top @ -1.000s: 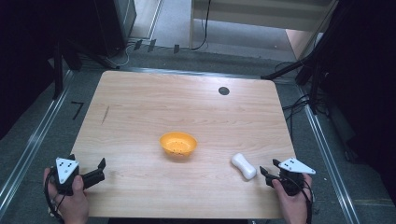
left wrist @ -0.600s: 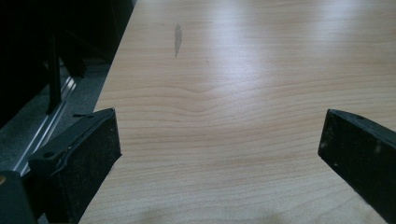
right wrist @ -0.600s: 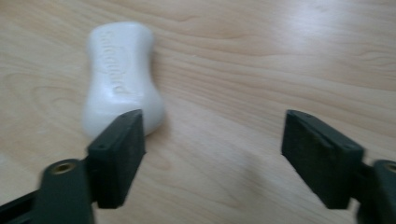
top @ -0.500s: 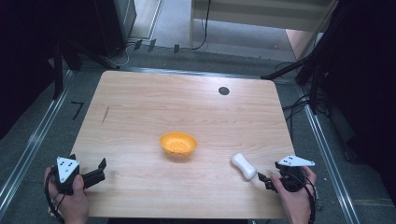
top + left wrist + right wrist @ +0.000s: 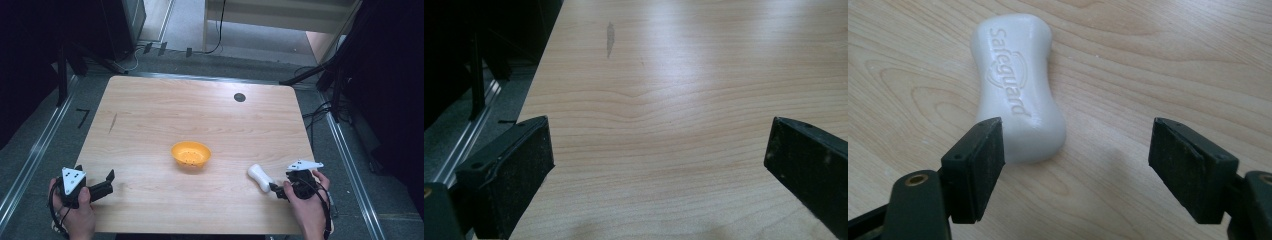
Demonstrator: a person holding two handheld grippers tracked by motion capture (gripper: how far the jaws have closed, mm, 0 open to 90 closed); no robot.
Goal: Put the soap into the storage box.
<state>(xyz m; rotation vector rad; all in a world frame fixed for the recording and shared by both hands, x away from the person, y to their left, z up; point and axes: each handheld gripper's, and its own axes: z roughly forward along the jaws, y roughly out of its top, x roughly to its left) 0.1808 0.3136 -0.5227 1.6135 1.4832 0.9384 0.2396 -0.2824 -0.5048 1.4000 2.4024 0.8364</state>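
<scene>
Right claw [image 5: 1075, 165] jaws apart, closing; soap bar [image 5: 1018, 85] touching left jaw, unclamped.

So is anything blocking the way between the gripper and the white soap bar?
Nothing visible: the white waisted soap bar lies on the bare wooden table just ahead of the open right gripper, nearer one jaw.

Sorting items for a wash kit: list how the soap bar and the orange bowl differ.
The soap bar is white and solid with a pinched waist; the orange bowl is round and hollow. The bar lies flat by the right gripper, the bowl at mid-table. Both rest on the wooden table.
</scene>
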